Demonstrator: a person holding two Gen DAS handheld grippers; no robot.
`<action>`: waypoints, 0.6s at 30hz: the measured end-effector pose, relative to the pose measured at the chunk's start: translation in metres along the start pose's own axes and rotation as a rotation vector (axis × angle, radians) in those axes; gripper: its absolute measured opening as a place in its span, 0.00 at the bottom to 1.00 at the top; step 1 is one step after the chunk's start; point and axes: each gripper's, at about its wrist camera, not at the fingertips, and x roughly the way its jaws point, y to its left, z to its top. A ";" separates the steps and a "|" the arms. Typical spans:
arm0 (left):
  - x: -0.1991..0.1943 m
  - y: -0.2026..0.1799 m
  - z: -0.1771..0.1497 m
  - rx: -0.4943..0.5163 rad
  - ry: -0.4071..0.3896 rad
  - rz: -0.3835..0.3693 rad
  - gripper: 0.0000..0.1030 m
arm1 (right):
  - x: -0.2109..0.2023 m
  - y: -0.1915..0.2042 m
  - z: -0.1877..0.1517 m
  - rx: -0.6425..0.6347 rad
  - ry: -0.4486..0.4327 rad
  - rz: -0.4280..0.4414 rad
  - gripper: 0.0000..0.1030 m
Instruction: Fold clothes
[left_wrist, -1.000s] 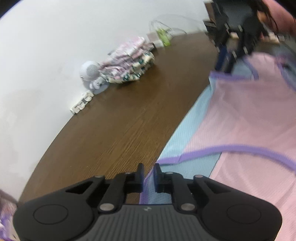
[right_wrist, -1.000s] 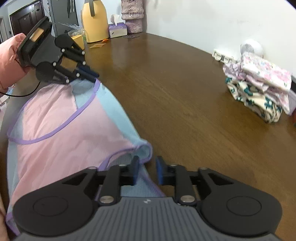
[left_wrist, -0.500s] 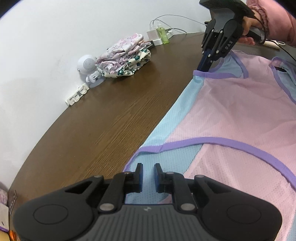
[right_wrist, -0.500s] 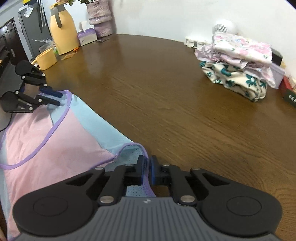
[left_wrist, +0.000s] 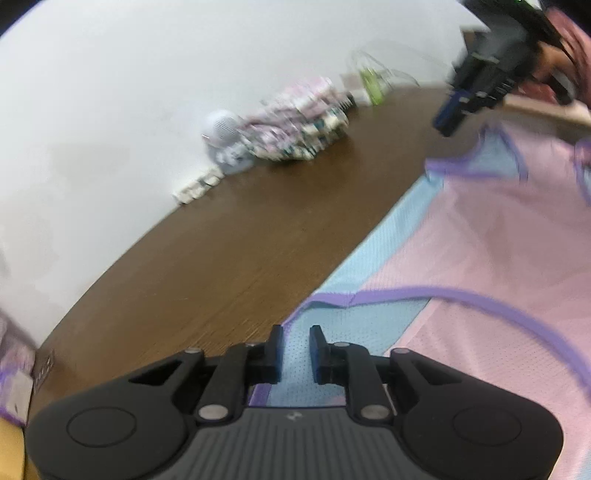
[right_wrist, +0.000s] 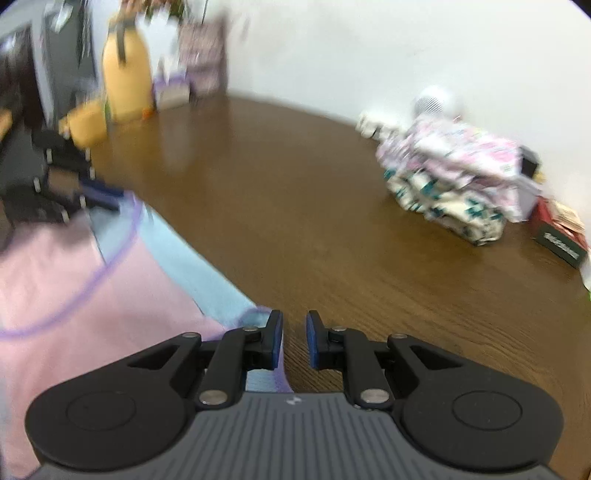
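A pink and light-blue mesh garment (left_wrist: 480, 240) with purple trim lies spread flat on the brown wooden table (left_wrist: 240, 240). My left gripper (left_wrist: 296, 347) is open just above one blue corner, and the cloth shows flat between its fingers. My right gripper (right_wrist: 294, 339) is open too, with bare table between its fingers and the garment (right_wrist: 92, 295) corner just to its left. In the left wrist view the right gripper (left_wrist: 448, 123) hovers above the far corner. In the right wrist view the left gripper (right_wrist: 107, 195) is blurred at the garment's other end.
A stack of folded floral clothes (right_wrist: 454, 184) sits by the wall next to a round white device (left_wrist: 221, 127) and a power strip (left_wrist: 197, 186). A yellow jug (right_wrist: 125, 81) and a tissue box (right_wrist: 171, 88) stand at the far left, and a dark box (right_wrist: 557, 236) at the right.
My right gripper has opened and let go of the garment corner, then lifted away from it. The left gripper's fingers have spread slightly. Both views are blurred by motion.
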 end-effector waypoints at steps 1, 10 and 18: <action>-0.009 -0.001 -0.003 -0.025 -0.011 0.009 0.29 | -0.015 0.002 -0.005 0.008 -0.022 0.001 0.15; -0.072 -0.052 -0.039 -0.174 -0.019 0.057 0.39 | -0.068 0.030 -0.092 0.060 0.047 -0.062 0.17; -0.068 -0.070 -0.052 -0.237 0.045 0.121 0.39 | -0.050 0.005 -0.092 0.078 0.035 -0.138 0.30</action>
